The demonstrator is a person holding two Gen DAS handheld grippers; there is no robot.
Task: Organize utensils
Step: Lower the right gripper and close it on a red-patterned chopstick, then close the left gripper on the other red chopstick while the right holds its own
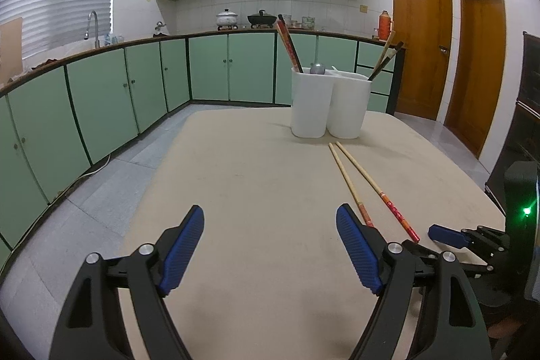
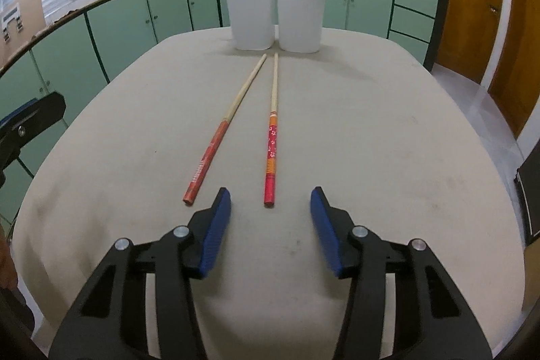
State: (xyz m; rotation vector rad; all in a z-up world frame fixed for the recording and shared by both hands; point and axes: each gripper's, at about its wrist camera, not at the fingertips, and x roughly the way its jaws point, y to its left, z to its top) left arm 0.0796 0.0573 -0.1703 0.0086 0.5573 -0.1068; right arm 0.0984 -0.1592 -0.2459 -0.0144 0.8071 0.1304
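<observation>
Two long bamboo chopsticks lie on the beige table, thin ends toward a white two-part utensil holder (image 2: 275,16) (image 1: 329,103). The left chopstick (image 2: 221,132) (image 1: 349,183) has a plain red handle. The right chopstick (image 2: 272,137) (image 1: 376,188) has a red flowered handle with orange bands. My right gripper (image 2: 270,203) hovers open just before the flowered handle's end, which lies in line with the gap between the pads. My left gripper (image 1: 270,220) stands wide open over bare table, left of both chopsticks. The holder has several chopsticks and a spoon in it.
The beige table (image 2: 371,140) ends in rounded edges on every side. Green cabinets and a counter with pots run behind it. Wooden doors (image 1: 422,36) stand at the right. My right gripper's body (image 1: 479,238) shows at the left wrist view's right edge.
</observation>
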